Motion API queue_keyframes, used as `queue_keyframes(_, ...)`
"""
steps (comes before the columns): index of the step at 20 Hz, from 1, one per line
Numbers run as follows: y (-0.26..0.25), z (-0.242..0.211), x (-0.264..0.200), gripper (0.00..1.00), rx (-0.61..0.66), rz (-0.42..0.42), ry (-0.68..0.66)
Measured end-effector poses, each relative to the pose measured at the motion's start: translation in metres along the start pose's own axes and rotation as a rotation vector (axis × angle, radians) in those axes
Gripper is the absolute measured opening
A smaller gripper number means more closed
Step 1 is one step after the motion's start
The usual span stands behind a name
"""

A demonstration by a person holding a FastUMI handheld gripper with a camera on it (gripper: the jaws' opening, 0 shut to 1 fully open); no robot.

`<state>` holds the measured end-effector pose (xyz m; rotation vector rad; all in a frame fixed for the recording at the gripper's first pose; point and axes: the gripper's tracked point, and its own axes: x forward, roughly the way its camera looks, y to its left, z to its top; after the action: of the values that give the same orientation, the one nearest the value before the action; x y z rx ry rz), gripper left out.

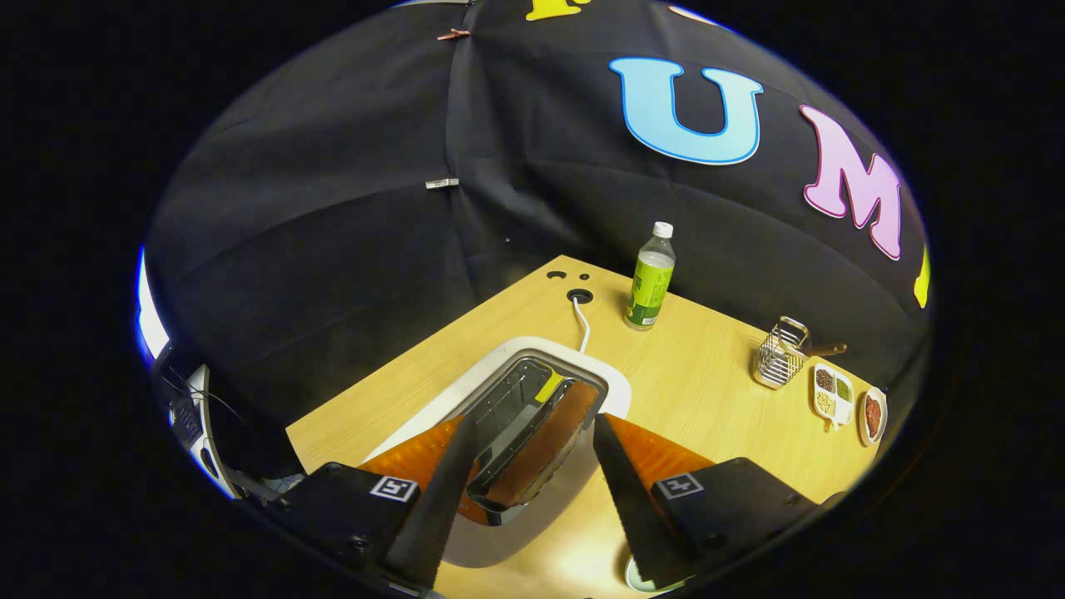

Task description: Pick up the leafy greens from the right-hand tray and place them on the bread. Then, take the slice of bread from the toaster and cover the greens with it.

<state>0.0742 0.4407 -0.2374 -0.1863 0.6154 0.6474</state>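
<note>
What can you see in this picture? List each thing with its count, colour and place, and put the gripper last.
Toaster: one, white, on the table between the fingers.
Bread slice: one, brown, standing in the toaster's slot.
Cable: one, white, from the toaster to a hole in the table.
Bottle: one, green label, white cap, upright beyond the toaster.
Wire basket: one, metal, beside the bottle.
Divided dish: one, white, next to the basket.
Small dish: one, red contents, beside the divided dish.
Table: one, light wood.
Gripper: one, fingers open, either side of the slot.

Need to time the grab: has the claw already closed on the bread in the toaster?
No: the claw stands open above the toaster, its fingers spread either side of the bread slice in the slot.
</note>
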Motion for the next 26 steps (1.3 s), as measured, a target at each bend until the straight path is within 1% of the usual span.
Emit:
queue_keyframes(2,-0.004,0.001,0.001,0.79,0.012,-0.016,0.000)
queue_keyframes(5,-0.002,0.001,0.004,0.49,0.052,-0.015,0.009)
queue_keyframes(7,0.002,-0.001,0.002,0.33,0.083,-0.008,0.029)
queue_keyframes(8,0.003,0.000,0.001,0.30,0.102,-0.008,0.035)
queue_keyframes(9,0.004,0.000,0.001,0.22,0.122,-0.003,0.042)
queue_keyframes(11,0.005,0.001,0.000,0.15,0.151,0.011,0.052)
queue_keyframes(12,0.004,0.003,0.000,0.15,0.157,0.014,0.048)
queue_keyframes(13,0.005,0.005,-0.005,0.13,0.162,0.025,0.048)
queue_keyframes(14,0.003,0.010,-0.009,0.13,0.169,0.028,0.041)
queue_keyframes(15,0.003,0.011,-0.013,0.11,0.177,0.035,0.037)
queue_keyframes(23,-0.015,0.059,-0.062,0.10,0.251,0.050,-0.074)
queue_keyframes(26,-0.033,0.075,-0.081,0.10,0.281,0.040,-0.115)
